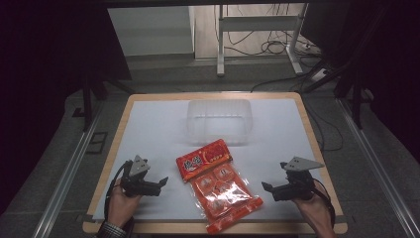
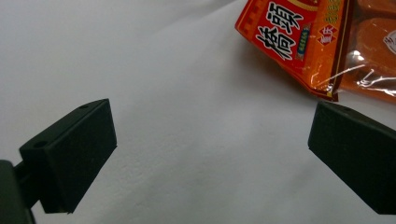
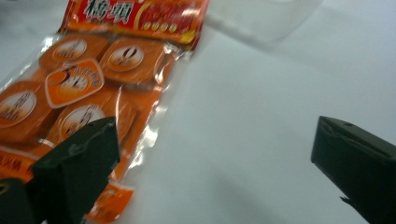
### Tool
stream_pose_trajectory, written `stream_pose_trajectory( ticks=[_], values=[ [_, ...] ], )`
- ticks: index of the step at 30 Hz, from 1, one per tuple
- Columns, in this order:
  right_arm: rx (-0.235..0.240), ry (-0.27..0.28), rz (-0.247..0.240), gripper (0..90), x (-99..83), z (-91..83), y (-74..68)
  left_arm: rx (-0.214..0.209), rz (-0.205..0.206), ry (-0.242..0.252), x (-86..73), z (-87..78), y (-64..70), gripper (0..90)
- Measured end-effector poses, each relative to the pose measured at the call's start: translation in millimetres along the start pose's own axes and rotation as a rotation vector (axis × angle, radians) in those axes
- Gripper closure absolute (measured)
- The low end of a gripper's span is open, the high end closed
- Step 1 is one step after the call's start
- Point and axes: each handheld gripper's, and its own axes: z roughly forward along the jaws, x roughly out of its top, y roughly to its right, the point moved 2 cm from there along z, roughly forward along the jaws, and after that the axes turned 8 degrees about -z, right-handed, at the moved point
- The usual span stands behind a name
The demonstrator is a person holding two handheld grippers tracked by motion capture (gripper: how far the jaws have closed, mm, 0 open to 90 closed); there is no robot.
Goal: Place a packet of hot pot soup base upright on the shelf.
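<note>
An orange and red snack bag (image 1: 218,183) lies flat on the white table sheet (image 1: 148,129), with several wrapped squares showing through its clear part. Behind it stands a clear plastic box (image 1: 219,120). My left gripper (image 1: 162,182) rests low at the bag's left, open and holding nothing. In the left gripper view the bag's red header (image 2: 299,37) lies ahead at the upper right, apart from my left gripper (image 2: 210,149). My right gripper (image 1: 266,187) sits at the bag's right, open and holding nothing. The right gripper view has my right gripper (image 3: 215,154) beside the bag (image 3: 88,88), one jaw over its edge, and the box's corner (image 3: 266,18) beyond.
The wooden table edge (image 1: 213,227) frames the sheet. Bare sheet lies to both sides of the bag and around the box. Beyond the table are a desk frame (image 1: 257,34) and floor cables (image 1: 272,47).
</note>
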Motion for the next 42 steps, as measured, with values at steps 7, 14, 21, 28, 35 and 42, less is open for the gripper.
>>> stream_pose_trajectory(
  ticks=[7,14,21,28,35,42],
  values=[
    [0.010,-0.020,-0.007,1.6,-6.6,6.6,7.2,-0.011,-0.053,-0.004,-2.3,3.0,-7.6,1.4],
    [-0.006,-0.036,-0.024,0.1,-7.1,8.9,7.2,-0.012,-0.053,-0.025,-1.2,5.0,-5.6,2.0],
    [-0.012,-0.034,-0.010,0.0,-7.8,8.5,8.4,-0.031,-0.067,-0.037,-0.3,6.8,-4.9,1.9],
    [-0.023,-0.036,-0.013,0.0,-7.5,8.5,8.2,-0.045,-0.051,-0.031,1.4,7.3,-1.1,0.6],
    [-0.032,-0.013,-0.004,0.0,-6.4,5.4,9.1,-0.064,-0.035,-0.012,4.5,4.0,5.5,4.3],
    [-0.064,0.013,-0.010,1.0,-4.2,1.1,9.3,-0.127,0.013,-0.016,6.7,3.6,17.4,28.2]
  ],
)
